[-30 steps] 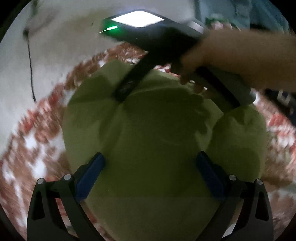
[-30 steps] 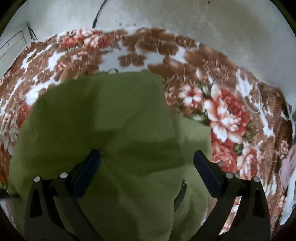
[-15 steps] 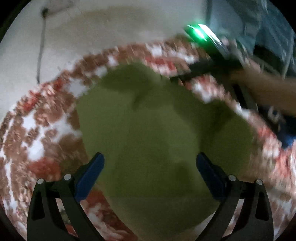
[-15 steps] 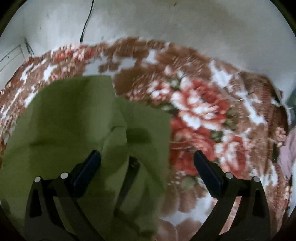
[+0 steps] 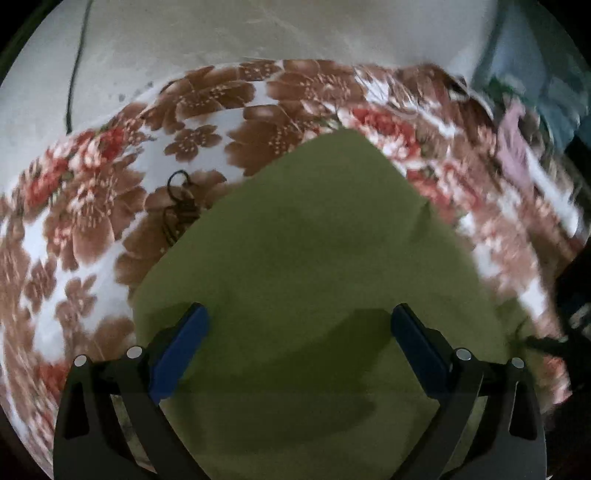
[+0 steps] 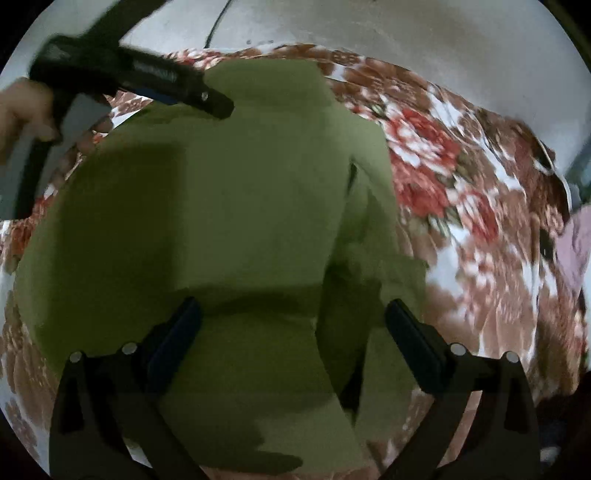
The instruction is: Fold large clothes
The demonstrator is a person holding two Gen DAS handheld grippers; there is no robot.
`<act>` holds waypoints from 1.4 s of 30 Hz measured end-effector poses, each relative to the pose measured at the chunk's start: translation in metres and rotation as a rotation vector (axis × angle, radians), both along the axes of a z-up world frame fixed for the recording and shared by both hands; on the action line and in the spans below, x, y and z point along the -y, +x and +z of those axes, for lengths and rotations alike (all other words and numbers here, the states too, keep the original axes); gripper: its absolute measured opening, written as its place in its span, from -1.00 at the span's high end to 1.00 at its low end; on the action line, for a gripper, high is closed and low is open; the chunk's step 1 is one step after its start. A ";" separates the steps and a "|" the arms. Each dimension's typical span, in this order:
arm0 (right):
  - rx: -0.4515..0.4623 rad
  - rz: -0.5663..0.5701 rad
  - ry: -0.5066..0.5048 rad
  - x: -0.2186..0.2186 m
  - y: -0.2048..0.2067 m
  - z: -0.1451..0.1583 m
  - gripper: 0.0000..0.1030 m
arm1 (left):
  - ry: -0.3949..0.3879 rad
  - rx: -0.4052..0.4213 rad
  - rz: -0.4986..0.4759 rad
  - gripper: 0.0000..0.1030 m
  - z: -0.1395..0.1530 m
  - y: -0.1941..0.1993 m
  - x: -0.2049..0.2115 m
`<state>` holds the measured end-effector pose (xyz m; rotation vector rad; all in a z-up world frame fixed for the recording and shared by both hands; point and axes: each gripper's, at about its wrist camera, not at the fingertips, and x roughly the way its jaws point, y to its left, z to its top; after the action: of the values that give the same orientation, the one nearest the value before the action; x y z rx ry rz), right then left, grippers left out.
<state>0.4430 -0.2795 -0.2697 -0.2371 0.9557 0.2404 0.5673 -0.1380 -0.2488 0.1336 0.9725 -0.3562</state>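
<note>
Left gripper [image 5: 297, 325] spread wide with nothing between the blue pads, poised over the near part of the olive-green garment [image 5: 314, 266]; right gripper [image 6: 291, 325] likewise spread and empty, above the same garment [image 6: 207, 221]; seen also from the right wrist view, the left gripper [image 6: 218, 107] near the cloth's far edge, whether touching it impossible to tell.

Garment lying partly folded on the floral bedspread [image 5: 92, 229], one flat panel tapering to a far corner, a narrower layered strip along its right side with a dark seam or opening; probably soft, light and limp, likely to sag and slide out of line if lifted by one point only; best taken at a corner or along a doubled edge, both layers pinched together, one hold per gripper.

A tangle of thin dark cord [image 5: 179, 206] on the bedspread just beside the cloth's left edge, liable to snag; pale pinkish clothing [image 6: 576, 247] at the bedspread's right margin, well apart; pale wall [image 5: 258, 33] beyond.
</note>
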 end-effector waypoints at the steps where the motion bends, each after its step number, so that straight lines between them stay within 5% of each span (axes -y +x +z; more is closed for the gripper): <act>1: 0.001 -0.011 0.008 0.004 -0.003 -0.001 -0.91 | 0.032 0.011 -0.010 -0.89 -0.002 0.000 0.000; 9: 0.000 -0.051 -0.014 0.039 -0.031 -0.002 -0.91 | 0.132 0.054 0.057 -0.90 0.016 -0.017 -0.033; 19: -0.006 -0.130 0.067 0.048 -0.056 0.051 -0.91 | 0.014 0.139 0.217 -0.89 0.080 -0.144 -0.038; 29: 0.023 -0.146 0.146 0.046 -0.101 0.098 -0.91 | -0.077 0.228 0.274 -0.89 0.101 -0.273 -0.005; 42: 0.028 -0.081 0.227 0.054 -0.152 0.118 -0.91 | -0.122 0.241 0.305 -0.89 0.107 -0.347 -0.004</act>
<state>0.2914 -0.3338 -0.1520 0.0064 0.8999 0.2684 0.2202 -0.1335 -0.1414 -0.0823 0.7169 -0.1140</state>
